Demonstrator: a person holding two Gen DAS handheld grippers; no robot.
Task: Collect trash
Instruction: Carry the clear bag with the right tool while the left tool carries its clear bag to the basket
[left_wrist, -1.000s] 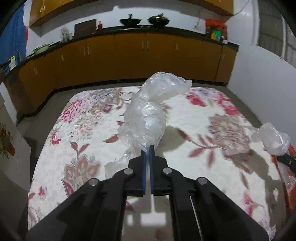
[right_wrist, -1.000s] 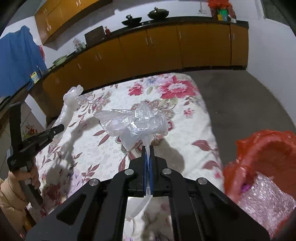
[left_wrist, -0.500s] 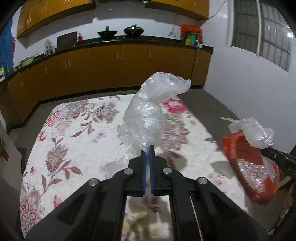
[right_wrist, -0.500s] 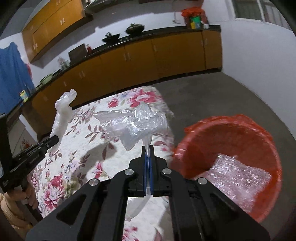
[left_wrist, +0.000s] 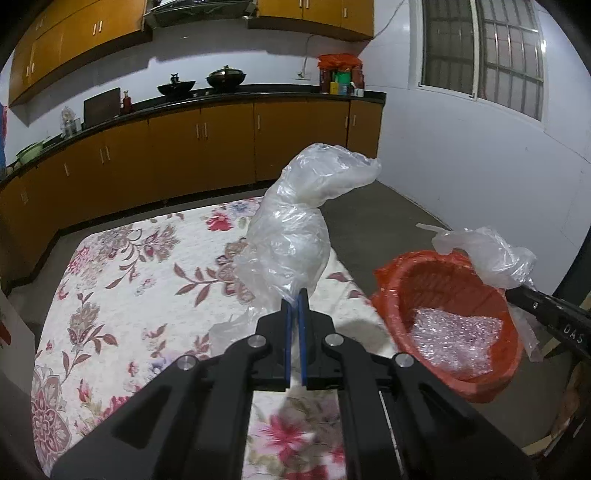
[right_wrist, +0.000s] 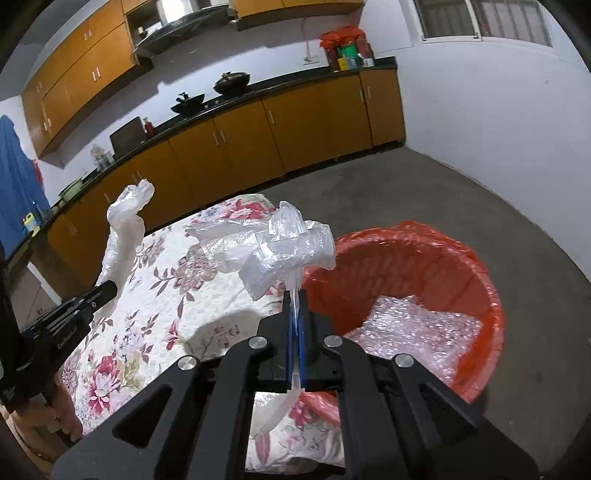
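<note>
Beside the flower-patterned desk, the red-lined trash basket sits on the floor, bubble wrap already inside. Left tongs are pressed together on the neck of a tall clear plastic bag, held above the desk edge, short of the basket. Right tongs pinch a crumpled clear wrapper at the basket's near rim. Judgement: carry each bundle over the middle of the opening and lower it before spreading the tongs; light film clings and drifts. The wrapper's tail hanging below the right tongs may snag the rim.
</note>
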